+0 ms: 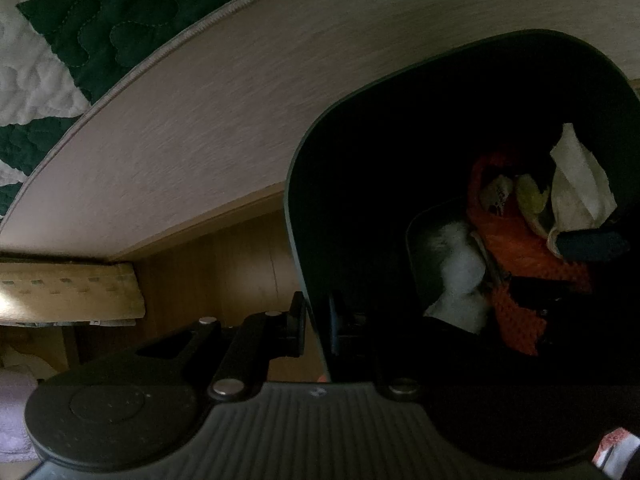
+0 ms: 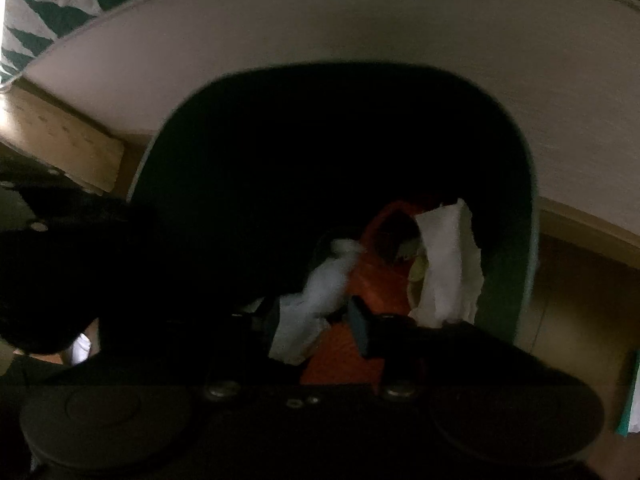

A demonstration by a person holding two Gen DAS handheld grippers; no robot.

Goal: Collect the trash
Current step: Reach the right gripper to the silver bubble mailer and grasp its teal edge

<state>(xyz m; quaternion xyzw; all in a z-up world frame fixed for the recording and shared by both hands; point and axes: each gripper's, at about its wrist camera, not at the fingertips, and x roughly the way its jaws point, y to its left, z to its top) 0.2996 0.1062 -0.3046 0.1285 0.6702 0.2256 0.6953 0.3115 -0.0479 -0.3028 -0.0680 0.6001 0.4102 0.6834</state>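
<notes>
A dark green trash bin [image 1: 304, 184] stands beside a bed; its inside holds an orange mesh bag [image 1: 524, 248], yellowish scraps [image 1: 530, 200] and a crumpled white tissue [image 1: 576, 184]. My left gripper [image 1: 316, 320] is shut on the bin's near rim, one finger outside and one inside. In the right wrist view the bin [image 2: 516, 184] fills the middle. My right gripper [image 2: 316, 320] reaches into it, jaws apart, with a white tissue [image 2: 312, 300] hanging loosely between its fingers. Another white tissue [image 2: 448, 264] lies to the right over the orange bag [image 2: 372, 280].
A pale bed frame panel [image 1: 224, 112] runs behind the bin, with a green and white quilt [image 1: 96, 36] above it. Wooden floor [image 1: 224, 272] lies below. A cardboard piece [image 1: 68, 292] sits at the left. A teal-edged object [image 2: 628, 396] is at the right edge.
</notes>
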